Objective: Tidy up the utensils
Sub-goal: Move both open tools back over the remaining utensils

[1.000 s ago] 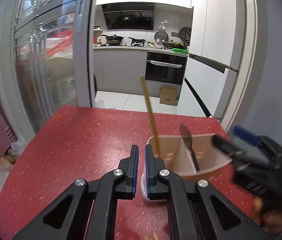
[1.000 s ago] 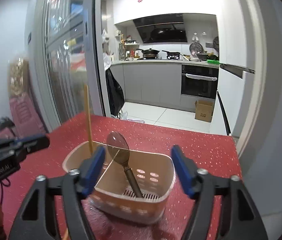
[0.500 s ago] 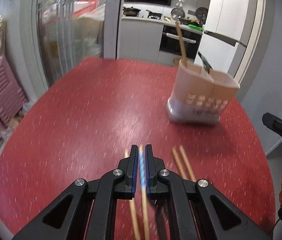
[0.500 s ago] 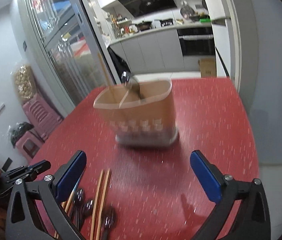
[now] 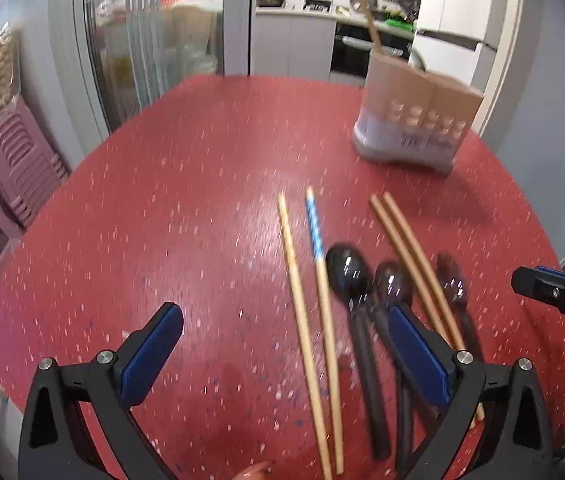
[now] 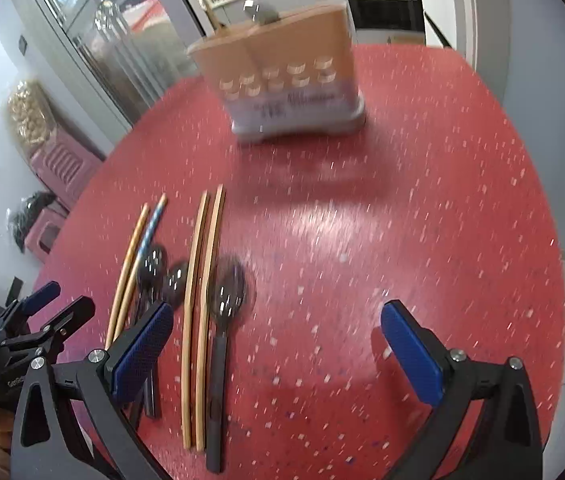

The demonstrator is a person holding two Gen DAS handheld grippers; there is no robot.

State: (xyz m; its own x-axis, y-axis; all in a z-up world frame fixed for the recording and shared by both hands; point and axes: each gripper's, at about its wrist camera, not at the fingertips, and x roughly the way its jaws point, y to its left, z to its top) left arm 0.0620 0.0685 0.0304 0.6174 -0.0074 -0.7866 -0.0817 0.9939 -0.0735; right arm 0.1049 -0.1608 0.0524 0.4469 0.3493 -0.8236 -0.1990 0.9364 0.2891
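Note:
A tan utensil holder (image 5: 418,114) (image 6: 282,76) stands at the far side of the red table, with one chopstick (image 5: 372,30) and a spoon in it. On the table lie a plain chopstick (image 5: 302,320), a blue-patterned chopstick (image 5: 320,280), a pair of brown chopsticks (image 5: 410,252) (image 6: 202,300) and three dark spoons (image 5: 352,276) (image 6: 224,304). My left gripper (image 5: 286,348) is open and empty above the two single chopsticks. My right gripper (image 6: 278,340) is open and empty, just right of the spoons.
The red speckled table (image 5: 162,220) is round, its edge near on all sides. Pink stools (image 5: 14,164) stand at the left beside a glass door (image 5: 150,40). A kitchen lies beyond. The left gripper shows in the right wrist view (image 6: 38,316).
Both grippers have pulled back from the holder toward the loose utensils. My left gripper, shut earlier, has opened wide. My right gripper stays open.

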